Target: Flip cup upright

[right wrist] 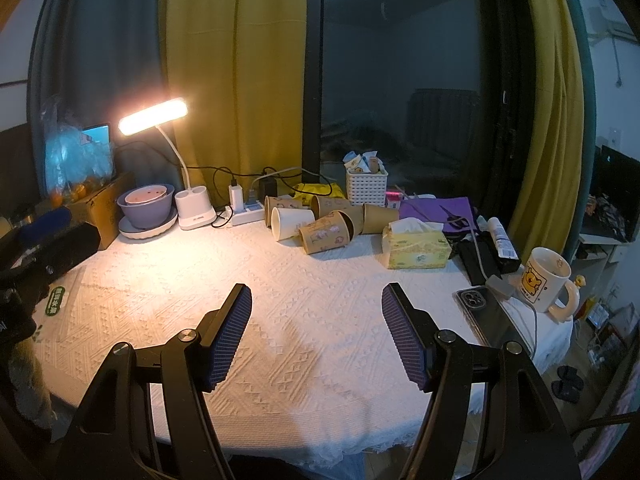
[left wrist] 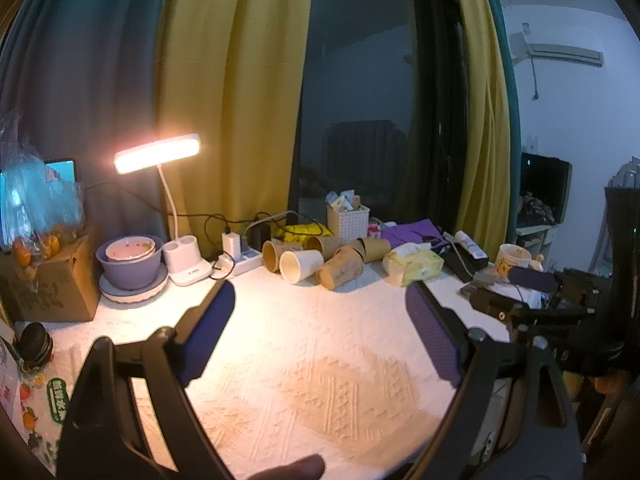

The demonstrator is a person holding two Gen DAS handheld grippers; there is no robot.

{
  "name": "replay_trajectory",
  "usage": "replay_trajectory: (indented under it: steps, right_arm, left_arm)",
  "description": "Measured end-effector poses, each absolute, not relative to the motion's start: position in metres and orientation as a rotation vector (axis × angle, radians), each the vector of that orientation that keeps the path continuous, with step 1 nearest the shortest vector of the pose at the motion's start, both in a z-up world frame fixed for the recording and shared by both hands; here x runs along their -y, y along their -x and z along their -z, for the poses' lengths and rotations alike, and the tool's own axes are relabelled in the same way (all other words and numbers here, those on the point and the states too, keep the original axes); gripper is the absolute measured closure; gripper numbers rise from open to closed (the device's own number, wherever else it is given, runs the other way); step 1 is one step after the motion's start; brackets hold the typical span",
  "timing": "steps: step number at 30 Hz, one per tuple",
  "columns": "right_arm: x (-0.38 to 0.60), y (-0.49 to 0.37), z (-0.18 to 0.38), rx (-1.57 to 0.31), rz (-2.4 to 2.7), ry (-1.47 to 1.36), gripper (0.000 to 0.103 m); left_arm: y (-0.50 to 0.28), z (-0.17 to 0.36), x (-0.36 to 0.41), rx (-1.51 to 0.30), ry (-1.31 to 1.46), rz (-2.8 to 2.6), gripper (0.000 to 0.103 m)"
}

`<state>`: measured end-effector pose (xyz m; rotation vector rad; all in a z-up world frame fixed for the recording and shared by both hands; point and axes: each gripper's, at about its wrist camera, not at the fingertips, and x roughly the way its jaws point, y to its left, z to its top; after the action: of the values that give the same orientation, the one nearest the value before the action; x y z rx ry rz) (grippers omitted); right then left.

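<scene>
Several paper cups lie on their sides in a heap at the back of the table: a white cup (left wrist: 300, 265) (right wrist: 290, 222) with its mouth toward me, and brown printed cups (left wrist: 340, 272) (right wrist: 324, 237) around it. My left gripper (left wrist: 320, 300) is open and empty, held above the white tablecloth well short of the cups. My right gripper (right wrist: 316, 304) is open and empty too, also short of the cups. The right gripper's body shows at the right edge of the left wrist view (left wrist: 532, 292). The left gripper's body shows at the left edge of the right wrist view (right wrist: 48, 236).
A lit desk lamp (right wrist: 154, 116), a purple bowl (right wrist: 146, 208) on a plate, a power strip (right wrist: 248, 214), a white basket (right wrist: 366, 184), a yellow tissue pack (right wrist: 416, 244), a phone (right wrist: 474, 302) and a bear mug (right wrist: 546, 280) ring the tablecloth (right wrist: 300, 320). A cardboard box (left wrist: 52, 280) stands at the left.
</scene>
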<state>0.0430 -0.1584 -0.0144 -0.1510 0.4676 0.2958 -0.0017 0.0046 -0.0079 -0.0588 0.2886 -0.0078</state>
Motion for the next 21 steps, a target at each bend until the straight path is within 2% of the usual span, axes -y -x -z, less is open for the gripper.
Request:
replay_trajectory:
  steps: [21]
  right_arm:
    - [0.1604,-0.0459,0.0145,-0.470,-0.298,0.151,0.032]
  left_arm:
    - [0.0004,0.0108,-0.0100,-0.289,0.068,0.026,0.015]
